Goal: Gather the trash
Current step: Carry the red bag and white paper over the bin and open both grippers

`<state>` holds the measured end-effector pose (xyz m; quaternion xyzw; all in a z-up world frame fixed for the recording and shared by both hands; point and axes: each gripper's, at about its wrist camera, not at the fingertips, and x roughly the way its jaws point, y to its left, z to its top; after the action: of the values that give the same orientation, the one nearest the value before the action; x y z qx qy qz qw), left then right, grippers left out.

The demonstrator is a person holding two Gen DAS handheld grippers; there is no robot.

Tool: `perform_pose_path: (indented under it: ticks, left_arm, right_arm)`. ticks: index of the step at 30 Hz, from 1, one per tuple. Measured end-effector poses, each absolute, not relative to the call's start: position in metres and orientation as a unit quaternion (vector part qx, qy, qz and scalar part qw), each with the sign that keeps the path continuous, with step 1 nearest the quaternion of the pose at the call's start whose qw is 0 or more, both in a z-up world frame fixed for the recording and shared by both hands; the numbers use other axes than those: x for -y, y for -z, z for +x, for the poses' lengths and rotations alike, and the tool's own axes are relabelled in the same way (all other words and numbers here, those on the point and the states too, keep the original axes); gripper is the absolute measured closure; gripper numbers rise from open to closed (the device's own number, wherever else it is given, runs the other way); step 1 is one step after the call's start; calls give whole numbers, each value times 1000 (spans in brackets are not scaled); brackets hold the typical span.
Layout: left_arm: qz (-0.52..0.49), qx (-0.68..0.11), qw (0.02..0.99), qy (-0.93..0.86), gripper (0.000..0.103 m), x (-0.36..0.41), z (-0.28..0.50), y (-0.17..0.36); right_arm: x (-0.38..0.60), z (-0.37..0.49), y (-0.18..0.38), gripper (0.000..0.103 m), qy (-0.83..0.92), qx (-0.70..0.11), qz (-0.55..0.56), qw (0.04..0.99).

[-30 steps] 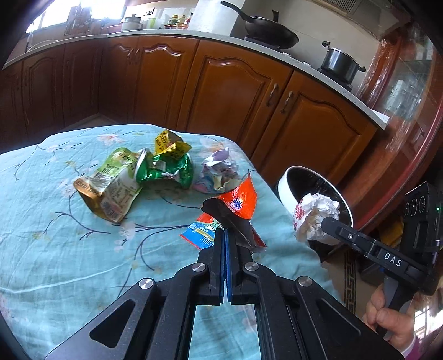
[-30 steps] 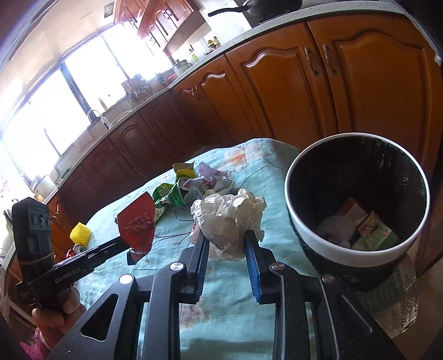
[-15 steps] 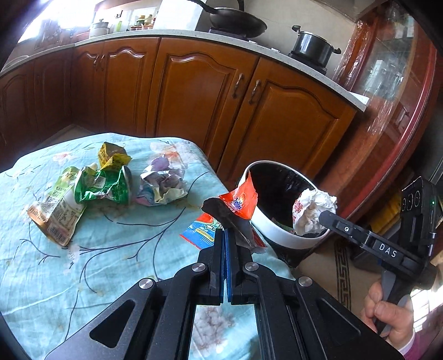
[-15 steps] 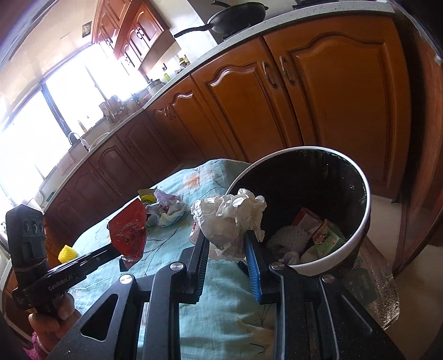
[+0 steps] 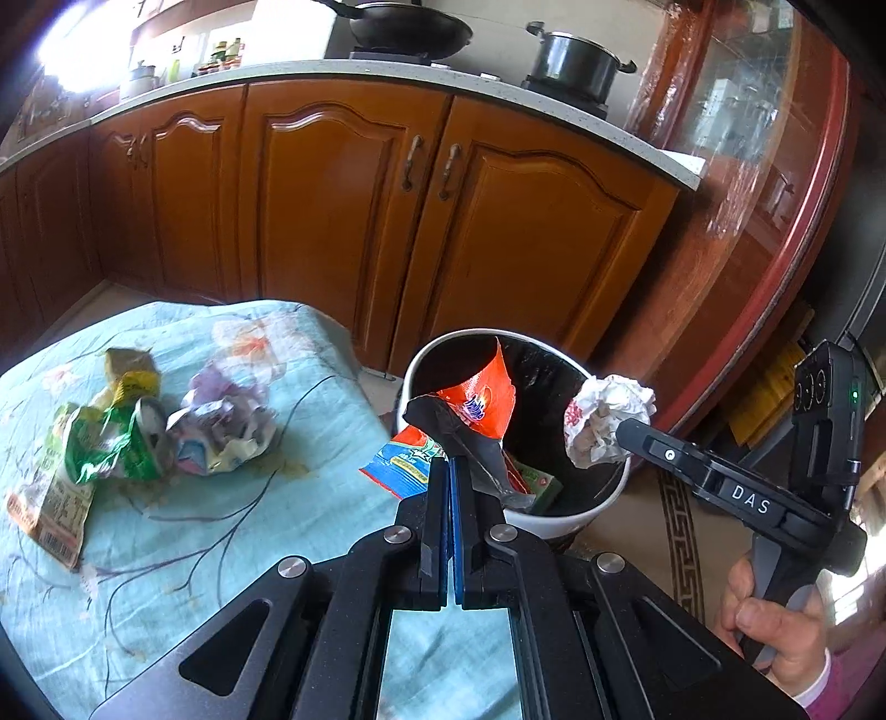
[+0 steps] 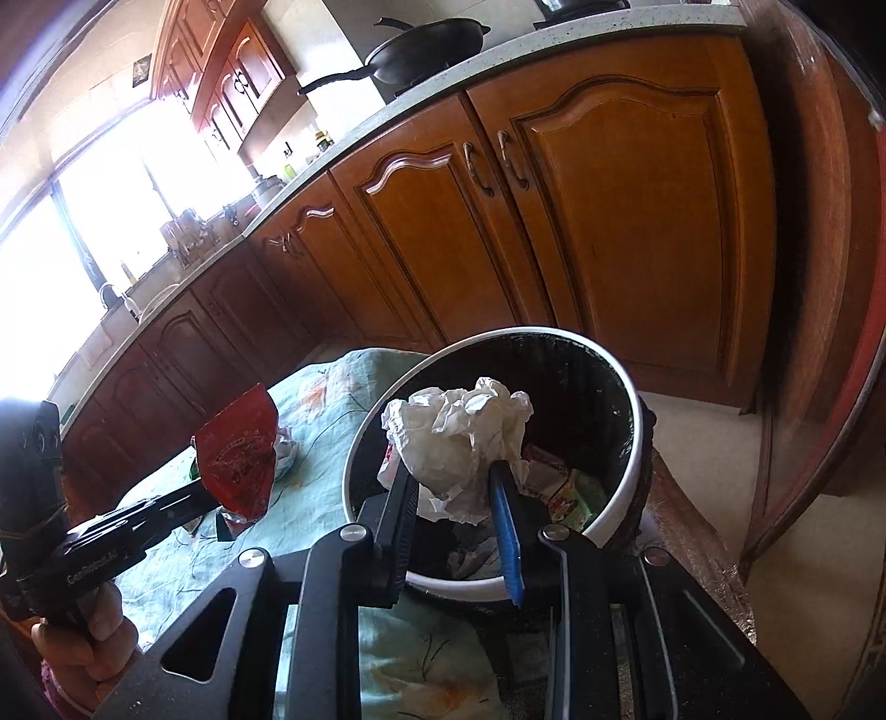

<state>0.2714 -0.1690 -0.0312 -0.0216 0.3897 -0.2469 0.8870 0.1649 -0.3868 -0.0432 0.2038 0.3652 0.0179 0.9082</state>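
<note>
My left gripper [image 5: 449, 471] is shut on an orange and blue snack wrapper [image 5: 480, 401], which hangs at the near rim of the white bin [image 5: 581, 512] with its black liner. From the right wrist view that gripper [image 6: 213, 501] and the wrapper [image 6: 238, 448] sit left of the bin [image 6: 637, 443]. My right gripper [image 6: 457, 482] is shut on a crumpled white paper ball [image 6: 459, 437], held over the bin's mouth. In the left wrist view the paper ball [image 5: 606, 418] hangs over the bin's right rim. Wrappers lie inside the bin.
More trash lies on the blue flowered tablecloth [image 5: 221, 526]: a green packet [image 5: 108, 443], a yellow wrapper [image 5: 130, 371] and a crumpled pale wrapper [image 5: 221, 426]. Wooden kitchen cabinets [image 5: 343, 221] stand behind, with a wok [image 5: 410, 25] and a pot [image 5: 570, 58] on the counter.
Both grippers have carried their loads rightward off the table toward the bin. The paper ball now hangs over the bin's mouth and the snack wrapper has reached its near rim.
</note>
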Motion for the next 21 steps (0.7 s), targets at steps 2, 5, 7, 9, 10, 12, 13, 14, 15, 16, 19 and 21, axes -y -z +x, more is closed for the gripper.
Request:
perform_pose_path:
  ticks: [2, 5, 7, 9, 10, 12, 13, 14, 15, 16, 19, 21]
  left_arm:
    - [-13, -391, 885, 252, 103, 180, 277, 32]
    - [-1, -395, 882, 257, 103, 194, 287, 35]
    - [5, -399, 880, 258, 103, 202, 294, 39]
    - [8, -404, 877, 258, 103, 208, 300, 43]
    - [10, -407, 877, 257, 103, 211, 303, 45]
    - [13, -411, 875, 256, 103, 217, 310, 48]
    - [14, -414, 874, 256, 103, 220, 313, 50]
    - [15, -416, 873, 256, 103, 223, 316, 51]
    - [16, -418, 872, 255, 103, 226, 318, 52]
    - [18, -419, 872, 254, 103, 229, 320, 54]
    - [22, -425, 869, 252, 103, 237, 327, 59]
    - [16, -435, 864, 253, 101, 240, 332, 63]
  right_arm:
    - [391, 169, 42, 77, -15, -367, 202, 908]
    - [397, 174, 41, 77, -9, -366, 199, 909]
    - [402, 177, 40, 76, -5, -365, 196, 910]
    - [403, 180, 42, 76, -3, -368, 192, 910]
    - [404, 182, 43, 76, -2, -369, 192, 909]
    - [407, 185, 46, 76, 0, -374, 189, 908]
    - [408, 187, 47, 76, 1, -376, 188, 907]
    - [409, 189, 49, 76, 2, -379, 187, 906]
    - [411, 190, 51, 76, 3, -382, 187, 905]
    - [412, 192, 53, 76, 2, -386, 188, 903]
    - [414, 196, 58, 75, 3, -393, 190, 900]
    - [416, 199, 60, 71, 3, -398, 191, 897]
